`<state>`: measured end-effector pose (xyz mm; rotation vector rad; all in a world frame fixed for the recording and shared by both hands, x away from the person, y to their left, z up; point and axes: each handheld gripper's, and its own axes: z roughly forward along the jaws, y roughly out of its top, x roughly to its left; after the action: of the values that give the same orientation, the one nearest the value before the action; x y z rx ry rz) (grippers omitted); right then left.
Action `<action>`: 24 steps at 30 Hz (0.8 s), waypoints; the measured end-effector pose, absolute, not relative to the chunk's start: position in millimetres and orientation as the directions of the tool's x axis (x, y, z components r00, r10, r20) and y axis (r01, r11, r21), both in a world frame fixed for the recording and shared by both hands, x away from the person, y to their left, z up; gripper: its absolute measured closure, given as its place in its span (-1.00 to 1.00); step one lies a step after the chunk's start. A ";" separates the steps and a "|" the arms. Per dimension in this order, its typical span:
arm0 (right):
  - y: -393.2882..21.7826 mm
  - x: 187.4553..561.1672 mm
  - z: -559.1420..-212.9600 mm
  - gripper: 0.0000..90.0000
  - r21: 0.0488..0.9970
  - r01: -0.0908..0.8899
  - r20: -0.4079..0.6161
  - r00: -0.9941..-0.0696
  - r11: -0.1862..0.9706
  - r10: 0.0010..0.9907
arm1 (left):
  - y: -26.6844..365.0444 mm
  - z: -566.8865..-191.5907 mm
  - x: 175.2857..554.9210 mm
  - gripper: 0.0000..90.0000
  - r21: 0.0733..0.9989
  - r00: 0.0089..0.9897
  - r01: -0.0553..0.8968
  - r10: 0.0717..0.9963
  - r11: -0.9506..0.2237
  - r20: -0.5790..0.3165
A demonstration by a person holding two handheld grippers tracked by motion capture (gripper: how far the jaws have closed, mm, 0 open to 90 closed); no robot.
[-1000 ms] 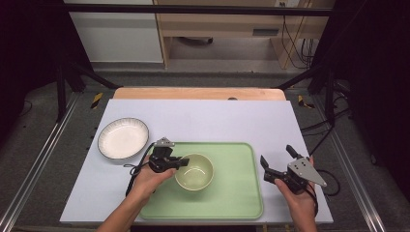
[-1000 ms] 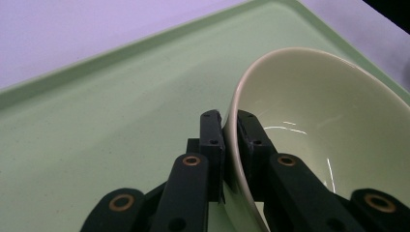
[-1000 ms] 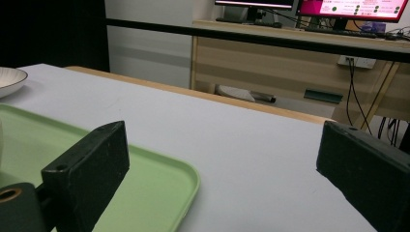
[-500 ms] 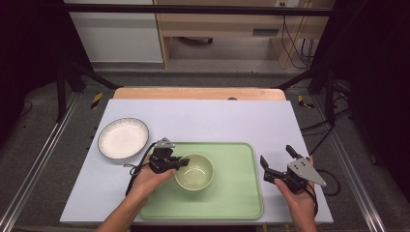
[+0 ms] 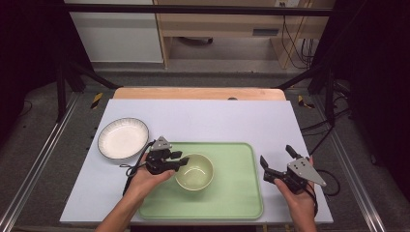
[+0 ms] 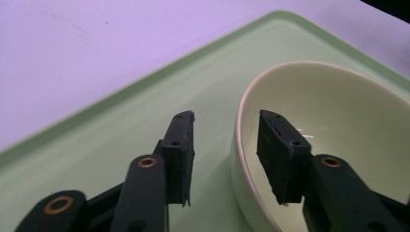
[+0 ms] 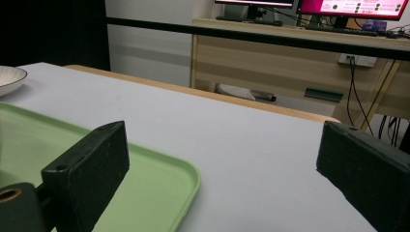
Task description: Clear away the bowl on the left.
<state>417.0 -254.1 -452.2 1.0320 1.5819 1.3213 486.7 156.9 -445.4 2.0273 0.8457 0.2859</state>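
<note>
A pale green bowl (image 5: 195, 171) stands on the left half of a green tray (image 5: 237, 193). My left gripper (image 5: 178, 161) is at the bowl's left rim. In the left gripper view the bowl (image 6: 338, 106) has one jaw outside its wall and one inside, with a gap on each side of the rim, so that gripper (image 6: 226, 121) is open. My right gripper (image 5: 276, 155) hovers off the tray's right edge, jaws spread wide with nothing between them. In its own view the right gripper (image 7: 222, 159) looks over the tray's corner (image 7: 159, 169) and the table.
A white plate (image 5: 123, 137) lies on the pale table (image 5: 217, 121) left of the tray and shows far left in the right gripper view (image 7: 9, 77). Black frame posts stand at the table's sides. A wooden desk with monitors (image 7: 338, 7) stands beyond the far edge.
</note>
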 end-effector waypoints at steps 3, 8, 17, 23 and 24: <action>-254.2 416.7 -452.0 -0.89 0.989 0.089 -0.082 -0.336 0.118 0.938 | 157.9 -441.0 484.5 -0.03 0.827 0.742 0.430 0.663 -0.362 -0.096; -255.0 416.6 -451.9 -0.89 0.989 0.088 -0.079 -0.336 0.115 0.939 | 160.2 -436.6 481.0 -0.40 0.849 0.733 0.397 0.677 -0.348 -0.065; -255.2 416.1 -451.1 -0.89 0.990 0.085 -0.079 -0.334 0.113 0.939 | 169.0 -424.6 476.4 -0.85 0.881 0.738 0.337 0.674 -0.333 -0.027; -255.5 415.9 -450.5 -0.89 0.990 0.083 -0.076 -0.336 0.110 0.939 | 183.3 -414.8 475.3 -0.88 0.898 0.694 0.328 0.720 -0.293 -0.019; -255.7 415.7 -450.4 -0.89 0.991 0.082 -0.076 -0.336 0.110 0.939 | 185.7 -413.6 475.0 -0.88 0.899 0.690 0.323 0.724 -0.296 -0.010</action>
<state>415.7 -255.7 -450.4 1.0311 1.5748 1.3302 475.0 185.7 -413.6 1.8919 0.8169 0.4977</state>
